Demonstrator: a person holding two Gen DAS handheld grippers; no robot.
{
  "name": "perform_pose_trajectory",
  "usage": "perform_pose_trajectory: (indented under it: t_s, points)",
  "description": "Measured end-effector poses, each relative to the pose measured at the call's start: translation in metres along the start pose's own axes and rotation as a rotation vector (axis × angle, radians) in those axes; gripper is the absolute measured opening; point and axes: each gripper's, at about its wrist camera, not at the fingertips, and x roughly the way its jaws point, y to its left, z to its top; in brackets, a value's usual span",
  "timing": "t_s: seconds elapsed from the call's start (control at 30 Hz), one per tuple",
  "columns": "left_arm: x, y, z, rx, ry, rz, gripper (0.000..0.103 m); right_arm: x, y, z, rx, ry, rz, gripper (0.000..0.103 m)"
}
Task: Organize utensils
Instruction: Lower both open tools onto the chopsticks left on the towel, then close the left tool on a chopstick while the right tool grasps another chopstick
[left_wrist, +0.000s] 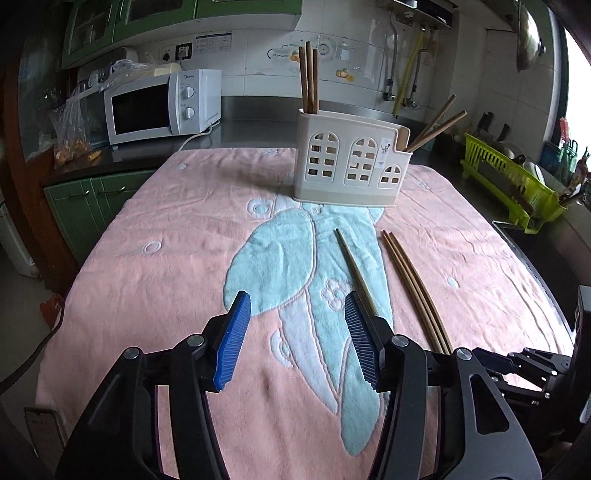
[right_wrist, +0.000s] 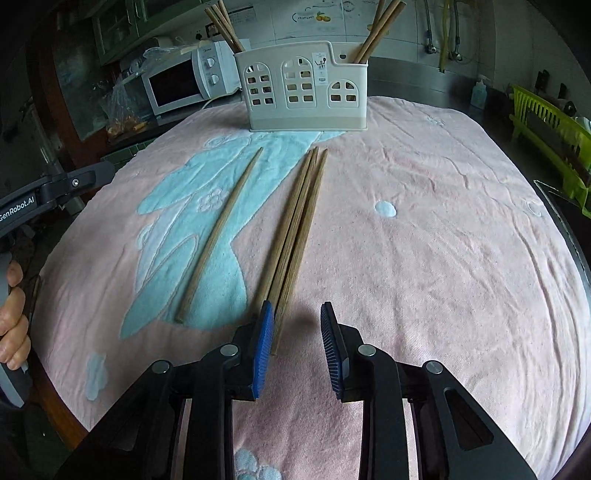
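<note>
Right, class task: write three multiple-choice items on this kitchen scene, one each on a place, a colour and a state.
1. The white plastic utensil holder stands: A on the pink towel; B in a sink; C on a chair.
2. Pads on the left tongs are: A red; B blue; C yellow.
3. The lone wooden chopstick is: A standing; B gripped; C lying flat.
Key: A, towel under it; B, both pads show blue; C, it rests on the towel.

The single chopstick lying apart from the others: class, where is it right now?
In the right wrist view, the single chopstick lies on the pink towel, left of the bundle of three chopsticks and in front of the white holder.
</note>
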Motion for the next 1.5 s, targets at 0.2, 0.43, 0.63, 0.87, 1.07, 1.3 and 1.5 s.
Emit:
perform_pose_trajectory:
  t_s: [0.2,0.43,0.63,0.87,1.07,1.3,1.5]
  points:
    - [0.005,-0.002,-0.007,0.003,0.024,-0.004,0.054,-0.001,0.002,-0.003,-0.003,0.002,0.003,0.023]
    - [0.007,-0.001,-0.011,0.0,0.038,-0.006,0.054,-0.004,0.005,-0.007,-0.016,0.009,0.0,0.02]
    - [0.008,-0.002,-0.016,0.006,0.048,-0.014,0.054,-0.007,0.003,-0.007,-0.016,-0.001,-0.039,0.019]
    - [0.012,-0.004,-0.024,0.001,0.069,-0.022,0.054,-0.007,0.006,-0.005,-0.005,-0.008,-0.022,0.017]
    - [0.012,-0.002,-0.026,-0.005,0.078,-0.02,0.054,-0.001,0.012,-0.002,-0.016,-0.001,-0.025,0.015]
    - [0.011,-0.003,-0.03,-0.002,0.084,-0.027,0.054,0.0,-0.002,-0.005,0.036,0.011,-0.008,0.011]
    - [0.014,-0.009,-0.036,0.002,0.103,-0.051,0.054,0.003,0.005,-0.004,0.004,0.005,-0.036,0.011]
